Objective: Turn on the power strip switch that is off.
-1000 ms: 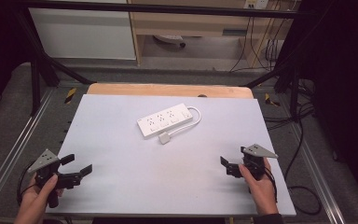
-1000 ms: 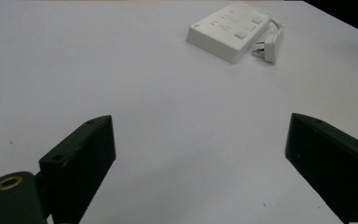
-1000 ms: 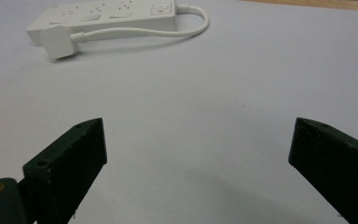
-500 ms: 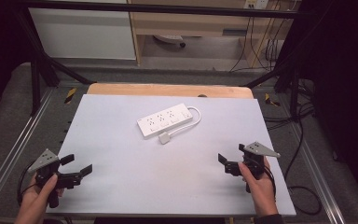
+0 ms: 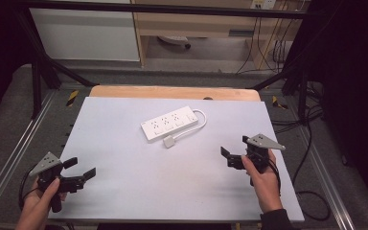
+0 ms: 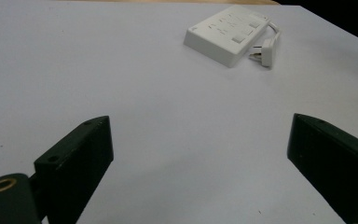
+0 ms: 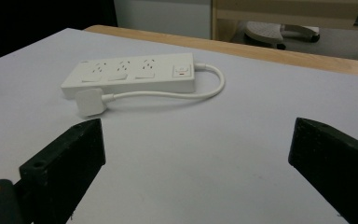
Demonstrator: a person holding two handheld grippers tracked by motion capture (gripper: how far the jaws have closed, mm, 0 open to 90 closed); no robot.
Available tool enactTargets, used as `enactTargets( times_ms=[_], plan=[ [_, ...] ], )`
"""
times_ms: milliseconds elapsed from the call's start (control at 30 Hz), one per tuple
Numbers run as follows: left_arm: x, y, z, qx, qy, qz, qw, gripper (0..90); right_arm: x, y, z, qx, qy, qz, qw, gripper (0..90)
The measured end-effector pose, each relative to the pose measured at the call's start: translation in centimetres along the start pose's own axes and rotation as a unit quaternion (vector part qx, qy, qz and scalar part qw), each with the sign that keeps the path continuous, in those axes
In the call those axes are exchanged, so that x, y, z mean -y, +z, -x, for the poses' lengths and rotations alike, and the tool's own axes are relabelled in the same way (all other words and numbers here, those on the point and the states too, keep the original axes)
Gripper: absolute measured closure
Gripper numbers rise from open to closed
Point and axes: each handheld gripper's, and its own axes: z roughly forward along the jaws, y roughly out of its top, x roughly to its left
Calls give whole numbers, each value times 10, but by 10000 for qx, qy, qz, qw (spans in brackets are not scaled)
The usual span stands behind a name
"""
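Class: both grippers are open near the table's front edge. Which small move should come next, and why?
Probably ease the right gripper forward toward the plug: its jaws stand wide open and empty, it is the nearer gripper, and the plug lies loose beside the power strip.

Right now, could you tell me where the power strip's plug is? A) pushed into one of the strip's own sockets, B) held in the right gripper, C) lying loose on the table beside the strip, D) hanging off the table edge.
C: the plug lies flat on the table next to the power strip, its cable looping back to the strip's end.
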Motion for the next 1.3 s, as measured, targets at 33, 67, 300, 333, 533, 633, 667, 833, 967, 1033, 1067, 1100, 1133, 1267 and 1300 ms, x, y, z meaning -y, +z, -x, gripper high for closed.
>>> enactTargets(
  times_ms=[33,67,300,333,533,633,667,833,967,1033,1067,1100,1133,1267,1300],
  plan=[
    [0,0,0,-14,28,-6,10000,70,-2,1,0,-26,-2,8,10000,46],
    [0,0,1,-11,35,-13,10000,70,-5,3,0,-70,-5,-2,10000,48],
    [1,-1,0,-55,41,-75,9999,70,-20,11,-1,-98,-184,-13,9998,46],
    [1,-1,0,-60,44,-83,9999,70,-25,14,-2,-122,-206,-9,9997,45],
    [2,0,0,-45,64,-113,9999,70,-33,25,-1,-165,-286,-153,9993,41],
    [2,0,0,-59,70,-129,9999,70,-37,30,0,-166,-246,-257,9992,41],
    [2,0,0,-53,73,-131,9999,70,-39,31,1,-166,-237,-280,9992,43],
    [2,0,0,-64,42,-149,9999,71,-47,36,-1,-166,-292,-401,9986,42],
    [2,1,0,-36,14,-142,9999,72,-49,39,-2,-187,-307,-469,9983,44],
    [2,1,0,-38,26,-157,9999,72,-51,40,-1,-181,-280,-480,9983,46],
    [2,1,0,-40,33,-163,9999,72,-51,40,-1,-181,-280,-480,9983,46],
    [2,1,0,-46,31,-164,9999,72,-53,42,-1,-207,-252,-482,9983,46],
    [2,1,0,-43,22,-160,9999,72,-54,43,-1,-193,-266,-483,9983,47],
    [2,1,0,-18,2,-152,9999,72,-57,48,-1,-214,-261,-474,9983,52],
    [2,1,0,-17,12,-159,9999,72,-59,51,-2,-222,-304,-458,9982,52]
  ],
)
